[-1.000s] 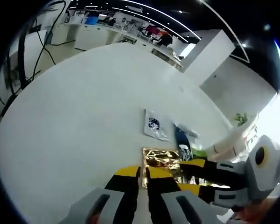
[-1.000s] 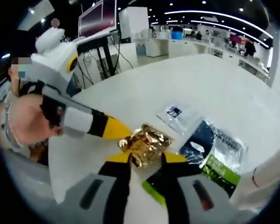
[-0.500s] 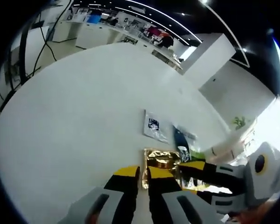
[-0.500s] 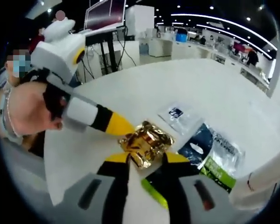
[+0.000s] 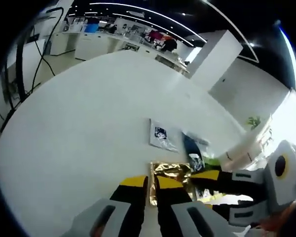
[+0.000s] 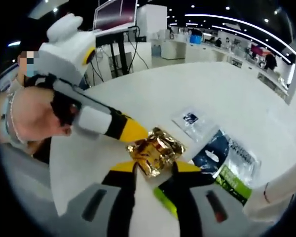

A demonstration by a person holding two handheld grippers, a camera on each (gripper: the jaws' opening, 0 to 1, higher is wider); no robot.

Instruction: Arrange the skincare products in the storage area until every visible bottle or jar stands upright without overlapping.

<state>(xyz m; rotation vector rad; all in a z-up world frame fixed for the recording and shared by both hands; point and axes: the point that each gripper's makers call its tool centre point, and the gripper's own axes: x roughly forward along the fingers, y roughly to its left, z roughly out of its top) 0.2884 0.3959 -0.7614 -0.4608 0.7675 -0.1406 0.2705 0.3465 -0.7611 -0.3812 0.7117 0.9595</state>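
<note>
Table: a large white round-edged table (image 5: 84,113) fills the near ground.
Floor: pale and smooth, with black cables (image 5: 27,64) trailing over it at the left.
Pillar: a broad white square pillar (image 5: 214,59) stands far right.
Counters: long white counters (image 6: 212,49) run along the far side.
Screen: a dark monitor on a black stand (image 6: 116,29) is far left.
Light: thin white ceiling strips (image 6: 237,22) curve across a black ceiling.
Plant: a small green plant (image 5: 253,121) sits at the far right.

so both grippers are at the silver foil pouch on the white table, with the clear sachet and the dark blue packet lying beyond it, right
Not quite: the foil pouch is gold, not silver, as the right gripper view shows. The rest holds: the left gripper and right gripper are at it on the white table, with the clear sachet and dark blue packet beyond.
</note>
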